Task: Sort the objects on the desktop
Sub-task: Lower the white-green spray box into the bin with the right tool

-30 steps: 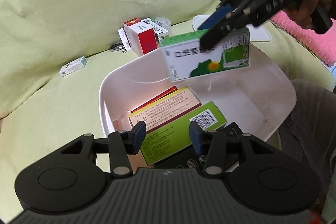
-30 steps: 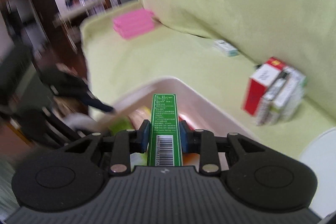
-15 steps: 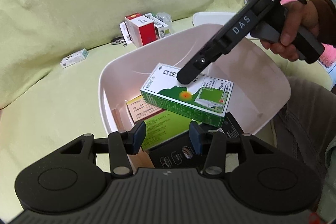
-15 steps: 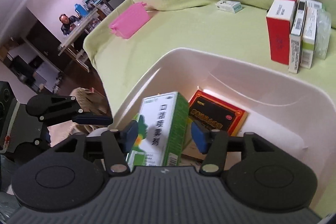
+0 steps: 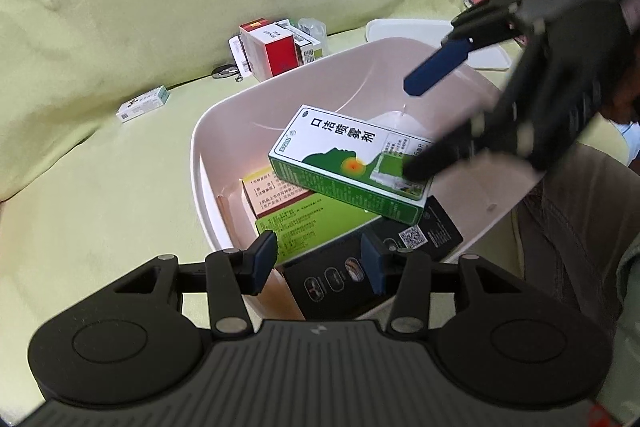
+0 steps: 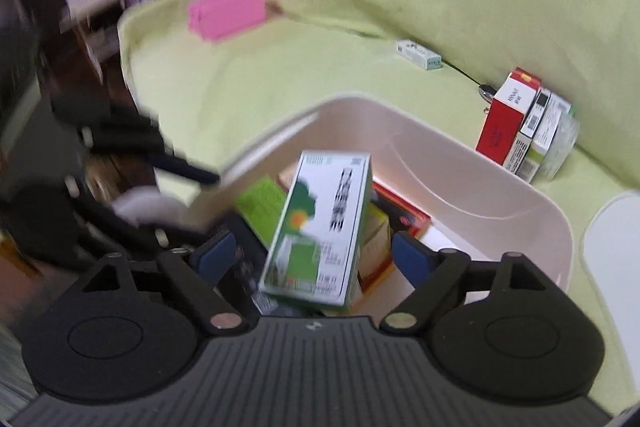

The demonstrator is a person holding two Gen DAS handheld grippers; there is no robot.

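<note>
My right gripper (image 6: 310, 253) has its fingers spread wide above the pale bin (image 5: 224, 131), holding nothing. The green-and-white medicine box (image 5: 352, 163) lies inside the bin on top of other boxes. My left gripper (image 5: 318, 259) also has its fingers apart and empty.

The near half of the white bin (image 5: 224, 131) is packed: the green-and-white box (image 5: 344, 163) lies tilted atop other cartons, a black box (image 5: 340, 279) wedged at the near wall. The far half shows bare floor, open from above. On the sofa seat (image 5: 100, 179), a cluster of upright boxes (image 6: 524, 127) crowds the backrest edge; broad open cushion lies around the small white box (image 6: 418, 55).
</note>
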